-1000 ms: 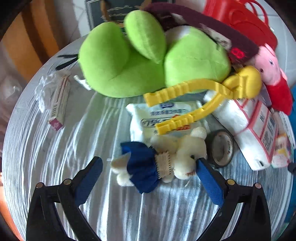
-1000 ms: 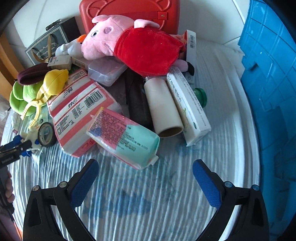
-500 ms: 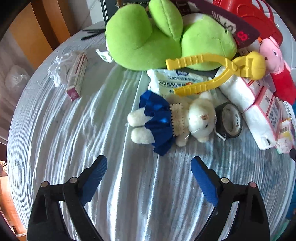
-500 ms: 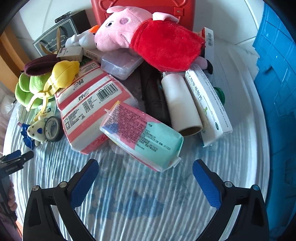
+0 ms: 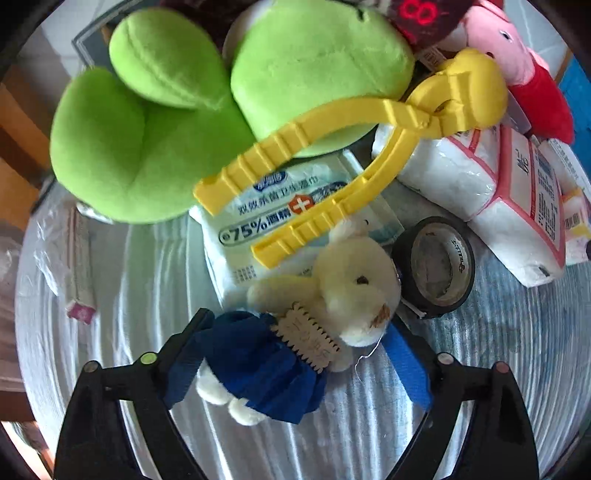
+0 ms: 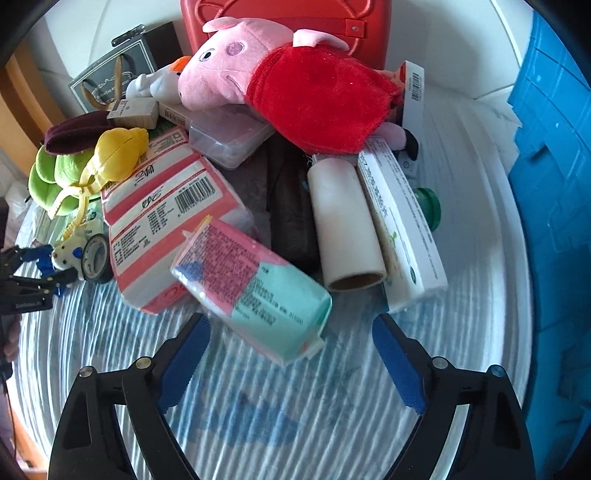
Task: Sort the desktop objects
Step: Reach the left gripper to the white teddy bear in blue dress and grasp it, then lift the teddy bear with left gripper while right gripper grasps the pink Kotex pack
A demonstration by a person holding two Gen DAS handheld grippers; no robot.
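Observation:
A small cream bear (image 5: 343, 288) in a blue dress lies between the blue pads of my left gripper (image 5: 295, 362). The jaws stand wide on either side of it and do not clearly press it. The bear also shows far left in the right wrist view (image 6: 66, 253). My right gripper (image 6: 291, 354) is open and empty, just in front of a pink and teal tissue pack (image 6: 255, 284). A green plush (image 5: 177, 110), yellow tongs (image 5: 351, 155), a wipes pack (image 5: 277, 218) and a black tape roll (image 5: 436, 266) lie behind the bear.
A pink pig plush (image 6: 280, 85) lies on a red case (image 6: 288, 14). A white roll (image 6: 343, 221), a long white box (image 6: 399, 225), a red-striped tissue pack (image 6: 162, 221) and a clear box (image 6: 225, 136) crowd the middle. A blue crate (image 6: 554, 184) stands at the right.
My left gripper pulled back from the bear, then came forward again so the bear now lies between its pads. My right gripper moved closer to the tissue pack.

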